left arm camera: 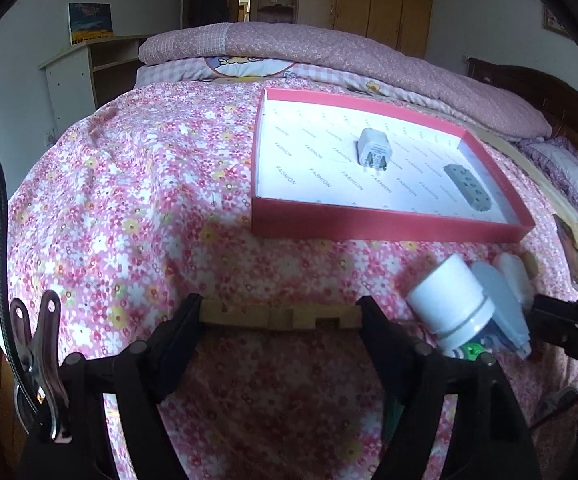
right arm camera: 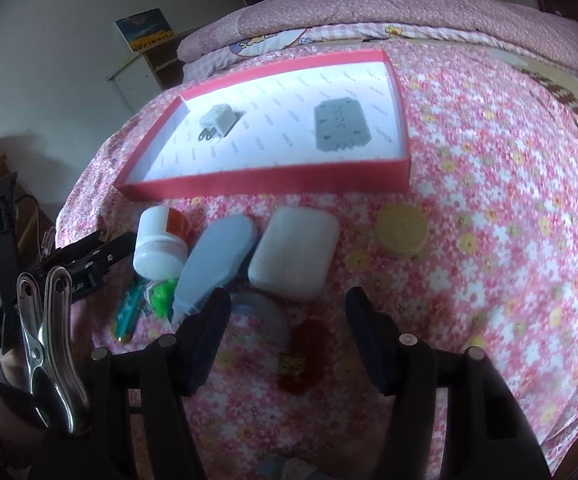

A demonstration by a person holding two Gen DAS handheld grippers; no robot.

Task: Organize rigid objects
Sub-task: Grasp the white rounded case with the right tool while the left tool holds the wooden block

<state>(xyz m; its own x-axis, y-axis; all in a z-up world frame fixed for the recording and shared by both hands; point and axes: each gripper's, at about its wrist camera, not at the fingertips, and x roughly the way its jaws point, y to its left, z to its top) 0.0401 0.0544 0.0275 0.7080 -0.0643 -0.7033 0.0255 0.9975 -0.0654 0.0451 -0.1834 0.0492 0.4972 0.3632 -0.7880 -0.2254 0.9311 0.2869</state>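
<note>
My left gripper [left arm camera: 281, 316] is shut on a notched wooden bar [left arm camera: 249, 314], which spans the gap between its pads just above the floral bedspread. A red shallow box [left arm camera: 389, 224] lies ahead with a white plug charger [left arm camera: 373, 150] and a grey socket strip [left arm camera: 469, 186] inside. My right gripper [right arm camera: 287, 320] stands open with nothing between its fingers. It hovers over a red trinket [right arm camera: 301, 356] and a grey-blue disc [right arm camera: 265, 316]. Just beyond it lie a white rounded case [right arm camera: 293, 256], a blue-grey oblong piece [right arm camera: 217, 256] and a white jar [right arm camera: 161, 246].
A yellow round disc [right arm camera: 401, 236] sits to the right of the white case. A green toy [right arm camera: 161, 296] and a teal lighter [right arm camera: 129, 312] lie below the jar. A folded pink quilt [left arm camera: 329, 52] lies behind the box. The bed edge drops off at the left [left arm camera: 5, 216].
</note>
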